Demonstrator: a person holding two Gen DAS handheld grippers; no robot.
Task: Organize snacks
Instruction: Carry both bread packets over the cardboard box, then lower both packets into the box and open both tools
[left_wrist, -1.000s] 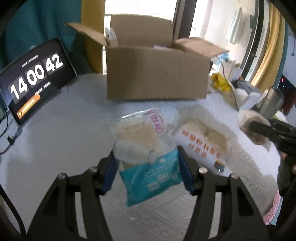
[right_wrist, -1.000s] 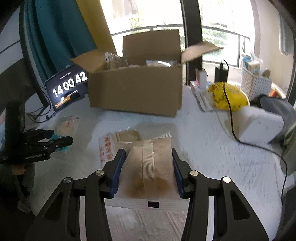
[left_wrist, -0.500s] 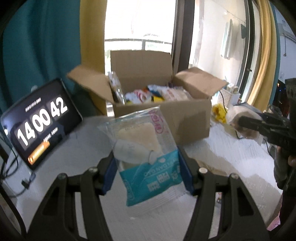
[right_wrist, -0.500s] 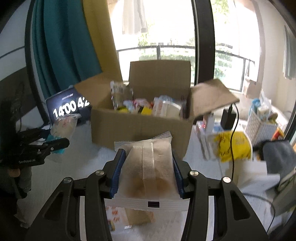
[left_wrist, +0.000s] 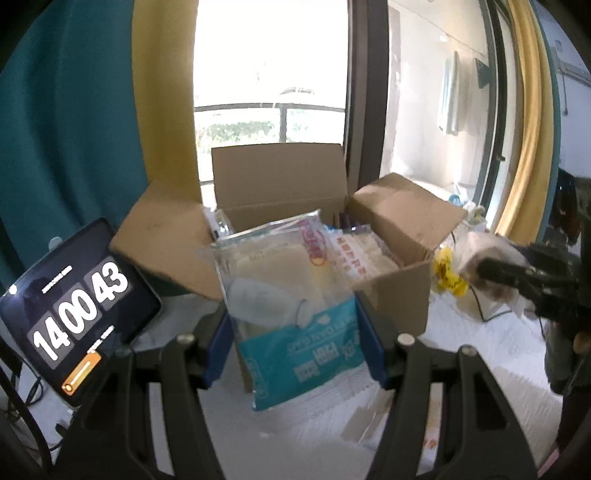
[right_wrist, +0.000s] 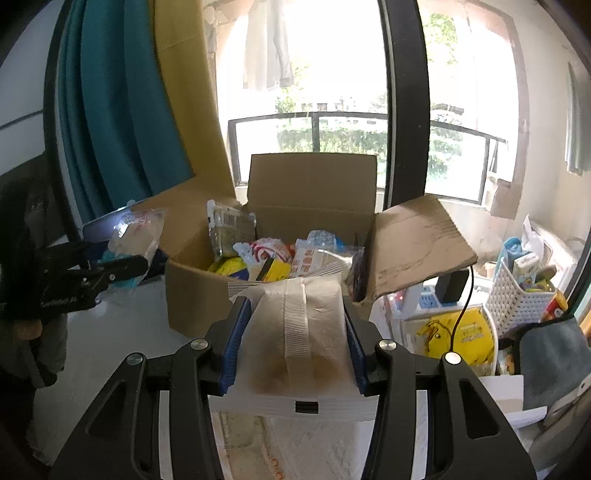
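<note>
My left gripper (left_wrist: 293, 325) is shut on a clear-and-teal snack bag (left_wrist: 291, 317), held up in front of the open cardboard box (left_wrist: 391, 295). My right gripper (right_wrist: 295, 325) is shut on a white wrapped pastry packet (right_wrist: 295, 332), raised just before the same box (right_wrist: 199, 291). The box holds several snack packs (right_wrist: 266, 254). In the left wrist view the right gripper (left_wrist: 506, 275) shows at the right with its packet. The left gripper (right_wrist: 110, 264) with its bag appears at the left of the right wrist view.
A tablet showing a clock (left_wrist: 74, 306) leans at the left of the white table (left_wrist: 498, 354). A yellow bag (right_wrist: 458, 332), a white basket (right_wrist: 521, 291), a cable (right_wrist: 461, 314) and a grey cloth (right_wrist: 554, 354) crowd the right side. Curtains and a window stand behind.
Both grippers rose from the table with their packets and moved closer to the box; its contents now show. One more snack pack that lay on the table has dropped out of view.
</note>
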